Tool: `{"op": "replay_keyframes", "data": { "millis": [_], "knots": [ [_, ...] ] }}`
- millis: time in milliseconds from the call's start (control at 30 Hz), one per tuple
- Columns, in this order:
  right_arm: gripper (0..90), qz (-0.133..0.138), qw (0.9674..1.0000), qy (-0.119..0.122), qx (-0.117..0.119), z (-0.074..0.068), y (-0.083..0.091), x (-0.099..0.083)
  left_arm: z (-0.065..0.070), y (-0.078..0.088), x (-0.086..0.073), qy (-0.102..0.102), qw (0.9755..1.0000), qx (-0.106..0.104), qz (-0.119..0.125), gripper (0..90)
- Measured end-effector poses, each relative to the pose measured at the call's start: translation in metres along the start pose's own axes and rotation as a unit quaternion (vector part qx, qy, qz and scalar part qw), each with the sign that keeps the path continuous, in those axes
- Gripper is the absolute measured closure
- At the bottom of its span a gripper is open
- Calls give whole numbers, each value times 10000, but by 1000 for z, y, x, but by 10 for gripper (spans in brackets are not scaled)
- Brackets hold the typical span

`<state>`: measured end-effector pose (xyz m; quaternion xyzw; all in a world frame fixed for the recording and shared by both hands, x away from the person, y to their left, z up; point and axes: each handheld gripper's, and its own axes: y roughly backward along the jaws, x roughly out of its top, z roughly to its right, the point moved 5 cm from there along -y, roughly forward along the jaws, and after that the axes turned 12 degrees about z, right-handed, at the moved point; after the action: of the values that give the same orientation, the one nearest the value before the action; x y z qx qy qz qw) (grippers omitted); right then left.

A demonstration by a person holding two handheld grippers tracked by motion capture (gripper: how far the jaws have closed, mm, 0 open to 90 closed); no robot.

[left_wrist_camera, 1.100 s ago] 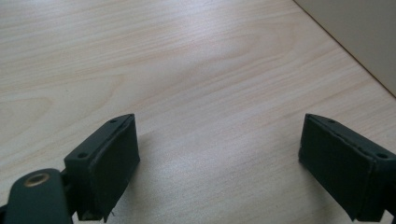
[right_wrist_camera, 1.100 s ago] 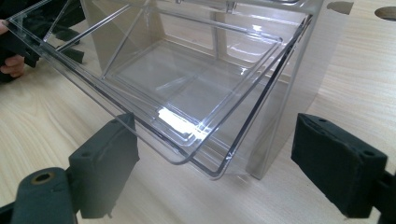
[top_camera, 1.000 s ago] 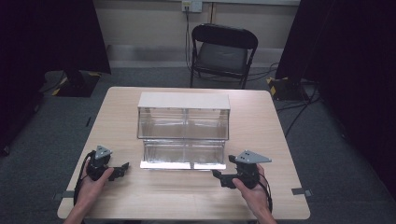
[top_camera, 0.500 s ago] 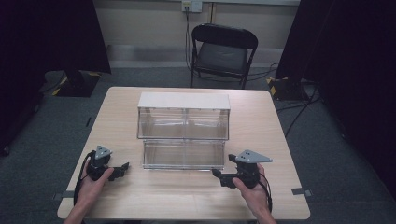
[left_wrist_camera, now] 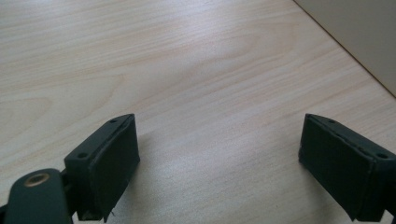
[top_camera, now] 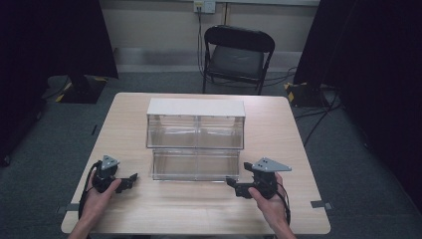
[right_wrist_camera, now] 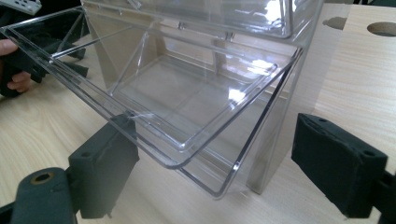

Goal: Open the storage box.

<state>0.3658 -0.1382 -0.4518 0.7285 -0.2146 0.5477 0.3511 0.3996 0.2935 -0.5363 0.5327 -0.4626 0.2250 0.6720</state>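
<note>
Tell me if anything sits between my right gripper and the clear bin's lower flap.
Nothing visible does. The right gripper is open just in front of the clear bin, whose lower flap lies right ahead of its jaws, over bare table.

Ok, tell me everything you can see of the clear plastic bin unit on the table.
The clear bin unit stands upright mid-table, two tiers of transparent plastic with a flat white top. Its lower tilt-out bin is swung open toward the person and looks empty. The right tool sits at the bin's front corner; whether it touches is unclear. The left tool is apart from it.
</note>
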Motion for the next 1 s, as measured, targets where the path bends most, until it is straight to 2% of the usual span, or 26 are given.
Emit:
{"op": "replay_keyframes", "data": {
  "millis": [433, 633, 1000],
  "knots": [
    [139, 19, 10000, -18, 56, -2, -3, 6, 0, 0, 0, -1, 10000, -1, -1, 116],
    [139, -63, 9999, 122, 46, -4, -3, 10, 0, 0, 0, 0, 10000, 0, 0, 116],
    [137, 93, 9999, 50, 66, -2, -3, 17, 0, 0, 0, 0, 10000, -1, 0, 116]
  ]
}}
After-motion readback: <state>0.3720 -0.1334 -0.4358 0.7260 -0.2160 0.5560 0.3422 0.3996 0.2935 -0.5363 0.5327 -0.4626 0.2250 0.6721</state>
